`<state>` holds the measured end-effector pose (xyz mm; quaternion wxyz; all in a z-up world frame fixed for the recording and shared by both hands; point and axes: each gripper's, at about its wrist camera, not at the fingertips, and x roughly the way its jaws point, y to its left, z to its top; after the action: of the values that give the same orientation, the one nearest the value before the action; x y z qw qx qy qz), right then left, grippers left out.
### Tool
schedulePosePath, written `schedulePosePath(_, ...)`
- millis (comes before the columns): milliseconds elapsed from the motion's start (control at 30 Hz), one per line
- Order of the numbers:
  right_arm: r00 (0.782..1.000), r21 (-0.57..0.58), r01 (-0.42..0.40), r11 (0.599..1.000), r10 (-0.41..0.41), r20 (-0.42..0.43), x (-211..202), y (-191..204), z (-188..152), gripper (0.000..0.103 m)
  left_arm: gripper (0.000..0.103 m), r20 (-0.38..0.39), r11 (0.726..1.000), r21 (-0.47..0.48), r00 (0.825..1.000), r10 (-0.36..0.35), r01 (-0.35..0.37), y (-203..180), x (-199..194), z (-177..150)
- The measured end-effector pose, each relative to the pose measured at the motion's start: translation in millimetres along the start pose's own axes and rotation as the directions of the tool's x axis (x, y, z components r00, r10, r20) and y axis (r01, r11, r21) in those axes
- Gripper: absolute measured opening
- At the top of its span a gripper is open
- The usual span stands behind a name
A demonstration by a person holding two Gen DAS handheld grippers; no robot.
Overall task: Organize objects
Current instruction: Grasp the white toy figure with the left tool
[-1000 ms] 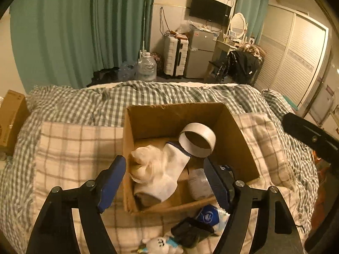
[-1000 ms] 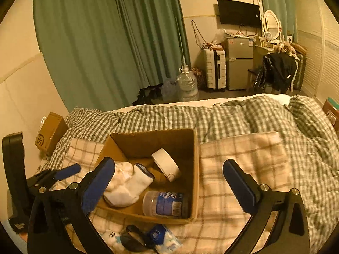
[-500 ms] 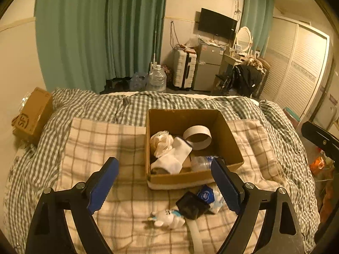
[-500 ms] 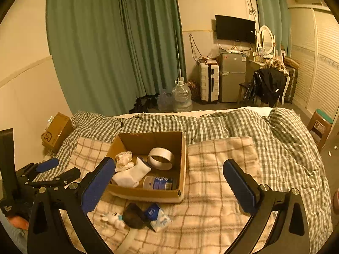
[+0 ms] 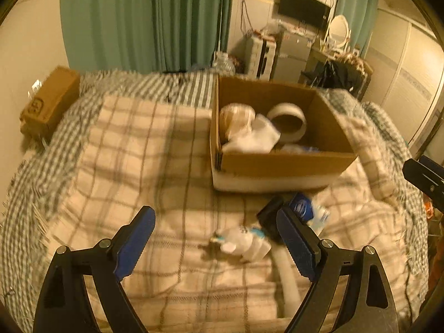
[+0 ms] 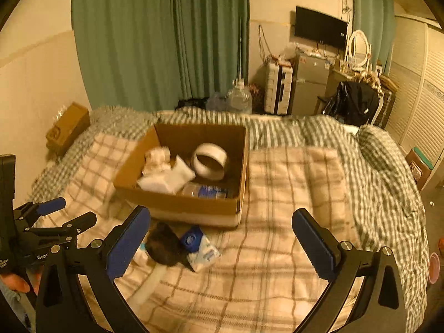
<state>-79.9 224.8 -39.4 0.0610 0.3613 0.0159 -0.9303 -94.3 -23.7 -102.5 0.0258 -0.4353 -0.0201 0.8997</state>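
An open cardboard box [image 5: 277, 163] [image 6: 177, 202] sits on the bed. It holds a white tape roll [image 5: 288, 120] [image 6: 211, 161], white socks [image 5: 249, 136] [image 6: 166, 177] and a clear bottle with a blue label [image 6: 205, 190]. In front of the box lie a small white plush toy [image 5: 241, 242], a black object [image 6: 163, 244] [image 5: 267, 216], a blue-and-white tissue pack [image 6: 198, 245] [image 5: 305, 211] and a white strip [image 5: 288, 280]. My left gripper [image 5: 215, 230] is open and empty, just above the plush toy. My right gripper [image 6: 222, 236] is open and empty, above the blanket.
A beige plaid blanket [image 6: 291, 194] covers a green checked duvet [image 6: 374, 172]. A small brown box [image 5: 48, 102] [image 6: 68, 127] lies at the bed's left edge. Green curtains [image 6: 166, 36], a water jug [image 6: 238, 100], suitcase and fridge stand behind the bed.
Both grippers pulled back from the box, then the left gripper dropped down toward the loose items in front of it. Both stayed open.
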Motion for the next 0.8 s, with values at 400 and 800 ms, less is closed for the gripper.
schedulePosePath(400,0.976,-0.013,0.015,1.0,-0.018,-0.216,87,-1,-55,0.102,0.092,-0.244,0.996,0.084,0.97,-0.014,0.036,-26,74,-45)
schedulePosePath(800,0.951,0.008,0.013,1.0,-0.009,-0.31,119,-7,-71,0.102,0.066,-0.334,0.991,0.063,0.938,-0.093,0.121,-32,108,-45)
